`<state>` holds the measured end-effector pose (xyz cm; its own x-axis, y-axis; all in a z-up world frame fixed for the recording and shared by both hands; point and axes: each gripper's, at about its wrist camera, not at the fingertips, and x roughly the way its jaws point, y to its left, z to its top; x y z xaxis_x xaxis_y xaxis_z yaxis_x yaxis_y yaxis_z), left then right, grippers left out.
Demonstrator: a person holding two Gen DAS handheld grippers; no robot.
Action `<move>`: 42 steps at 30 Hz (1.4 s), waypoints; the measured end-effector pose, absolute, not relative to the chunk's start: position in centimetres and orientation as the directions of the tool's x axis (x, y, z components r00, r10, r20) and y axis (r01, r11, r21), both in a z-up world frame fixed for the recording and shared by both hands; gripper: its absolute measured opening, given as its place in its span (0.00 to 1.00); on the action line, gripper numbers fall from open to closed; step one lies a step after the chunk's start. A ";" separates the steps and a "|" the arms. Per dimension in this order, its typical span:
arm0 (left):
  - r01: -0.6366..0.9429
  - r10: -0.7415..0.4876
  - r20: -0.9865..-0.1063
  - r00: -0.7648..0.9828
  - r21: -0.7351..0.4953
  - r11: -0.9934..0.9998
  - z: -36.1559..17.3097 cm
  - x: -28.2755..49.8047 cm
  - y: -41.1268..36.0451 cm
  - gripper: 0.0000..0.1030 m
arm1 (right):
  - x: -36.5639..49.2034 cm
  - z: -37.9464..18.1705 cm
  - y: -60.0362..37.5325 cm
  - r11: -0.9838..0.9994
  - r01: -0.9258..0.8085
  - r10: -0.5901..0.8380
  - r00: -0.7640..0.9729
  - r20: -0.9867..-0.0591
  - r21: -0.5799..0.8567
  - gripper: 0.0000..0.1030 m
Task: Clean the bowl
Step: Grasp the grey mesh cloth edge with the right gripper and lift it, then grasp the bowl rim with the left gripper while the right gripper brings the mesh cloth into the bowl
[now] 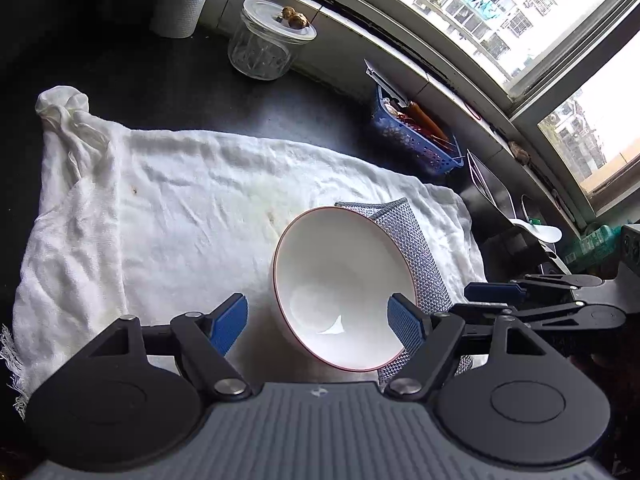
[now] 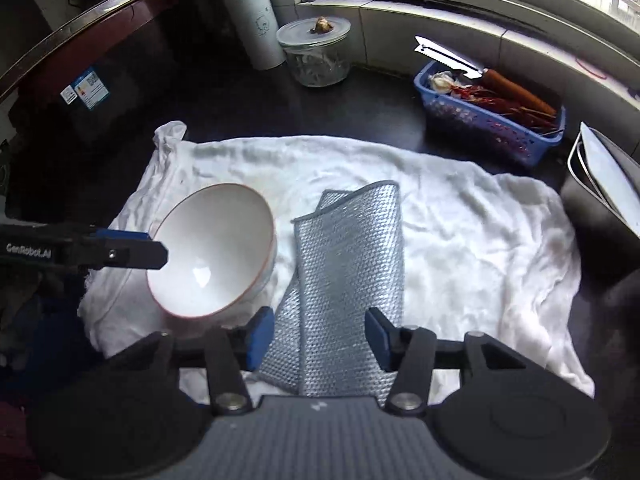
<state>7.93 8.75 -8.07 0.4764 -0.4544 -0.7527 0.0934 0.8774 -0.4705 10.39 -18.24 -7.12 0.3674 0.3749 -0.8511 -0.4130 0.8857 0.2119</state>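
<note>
Both tools (image 1: 318,322) (image 2: 318,338) angled steeply downward, apart.

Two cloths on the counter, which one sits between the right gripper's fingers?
The silver mesh cloth, folded beside the tilted bowl. The white towel is spread flat underneath both. Right gripper is open over it.

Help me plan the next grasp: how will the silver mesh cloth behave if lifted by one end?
The silver mesh cloth will probably flop: it already lies folded and creased on the white towel. It looks thin, so likely light. Its woven texture should give the pads grip.
</note>
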 end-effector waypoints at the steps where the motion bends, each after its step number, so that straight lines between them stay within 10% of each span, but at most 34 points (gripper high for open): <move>1: 0.090 -0.451 -0.754 0.477 -0.469 0.879 -8.0 7.9 8.7 0.75 | 10.9 -7.4 -18.6 0.888 -0.406 0.376 0.368 -0.850 0.216 0.51; 20: -0.128 -0.268 -0.812 0.518 -0.384 0.915 -8.4 5.0 7.6 0.75 | 14.9 -12.9 -21.8 0.791 -0.439 0.568 0.271 -0.777 0.426 0.49; 23: -0.149 -0.238 -0.811 0.535 -0.368 0.918 -8.0 4.0 7.2 0.75 | 14.9 -12.9 -21.6 0.792 -0.450 0.564 0.278 -0.778 0.413 0.28; 32: -0.162 -0.206 -0.811 0.547 -0.344 0.925 -7.6 2.3 5.8 0.75 | 13.6 -10.5 -22.0 0.769 -0.505 0.593 0.333 -0.733 0.392 0.14; 42: -0.212 -0.206 -0.802 0.561 -0.380 0.900 -8.2 1.9 5.4 0.75 | 10.3 -2.3 -21.1 0.770 -0.638 0.514 0.608 -0.605 0.014 0.04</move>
<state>1.86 5.40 -8.18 0.5610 -0.2062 -0.8017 -0.2118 0.9005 -0.3798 10.34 -21.13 -2.26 0.6075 0.5143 -0.6053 -0.6380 0.7699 0.0139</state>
